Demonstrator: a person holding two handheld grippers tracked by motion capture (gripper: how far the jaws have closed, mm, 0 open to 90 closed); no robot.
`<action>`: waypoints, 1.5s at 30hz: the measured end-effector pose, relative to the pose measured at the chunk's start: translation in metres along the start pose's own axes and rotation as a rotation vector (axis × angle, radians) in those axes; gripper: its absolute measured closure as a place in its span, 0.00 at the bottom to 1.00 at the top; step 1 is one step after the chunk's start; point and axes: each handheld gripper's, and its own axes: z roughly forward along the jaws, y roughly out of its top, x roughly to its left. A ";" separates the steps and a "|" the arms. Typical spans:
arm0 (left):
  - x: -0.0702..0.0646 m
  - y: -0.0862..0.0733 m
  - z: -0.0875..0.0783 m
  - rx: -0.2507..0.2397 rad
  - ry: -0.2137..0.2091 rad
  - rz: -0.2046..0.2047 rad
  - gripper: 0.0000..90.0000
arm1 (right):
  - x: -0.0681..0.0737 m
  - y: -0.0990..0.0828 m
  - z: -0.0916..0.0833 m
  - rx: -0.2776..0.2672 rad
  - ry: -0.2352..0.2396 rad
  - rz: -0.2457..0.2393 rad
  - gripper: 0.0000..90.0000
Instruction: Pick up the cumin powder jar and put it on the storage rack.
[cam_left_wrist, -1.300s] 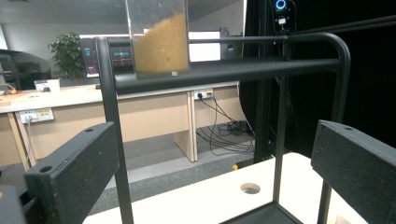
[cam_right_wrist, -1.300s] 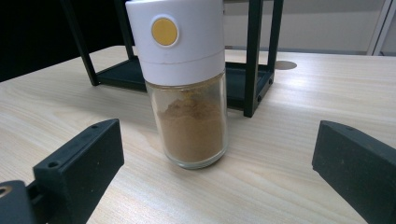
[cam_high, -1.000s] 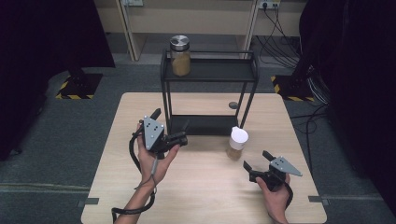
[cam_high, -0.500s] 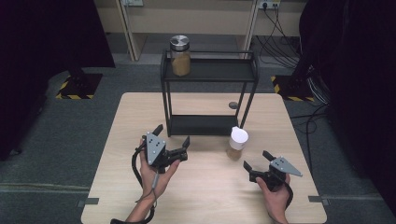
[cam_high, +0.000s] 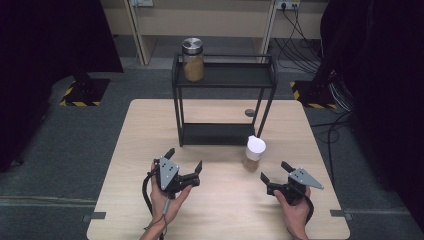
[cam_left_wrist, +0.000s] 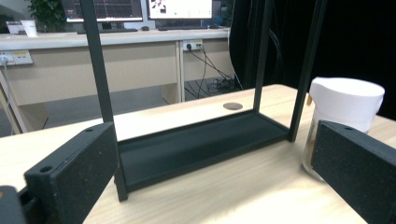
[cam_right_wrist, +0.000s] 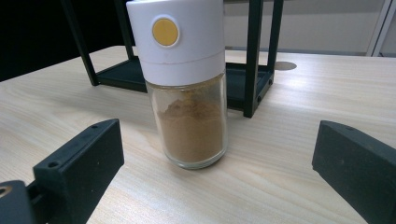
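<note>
Standing upright on the surface (cam_high: 210, 220) just beside the rack's (cam_high: 225, 134) front right leg, the white-capped spice jar (cam_high: 255, 154) lies straight ahead of the right gripper (cam_high: 273, 175), nearer than the left gripper (cam_high: 184, 161); both grippers gape wide, holding nothing

The light wooden bench (cam_high: 150, 130) is carrying a black two-tier shelf rack (cam_high: 223, 107) standing toward twelve o'clock of its middle, and a round grommet (cam_high: 249, 113) is sitting in the surface just behind the rack's lower tray at about one o'clock. A white-capped glass spice jar (cam_high: 255, 154) of brown powder is standing upright on the bench just off the rack's front right leg, toward four o'clock of the rack. On the rack's top shelf, a metal-lidded glass jar (cam_high: 192, 59) is standing at its left end, toward eleven o'clock.
</note>
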 end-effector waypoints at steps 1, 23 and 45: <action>0.000 -0.001 -0.001 0.005 0.001 0.001 0.00 | 0.000 0.000 0.000 0.000 0.000 0.000 0.02; -0.001 -0.040 -0.002 0.158 -0.007 -0.049 0.01 | 0.001 0.000 0.000 0.001 0.000 -0.003 0.02; 0.005 -0.038 -0.002 0.175 -0.009 -0.079 0.02 | 0.001 0.000 0.000 0.003 0.001 -0.008 0.02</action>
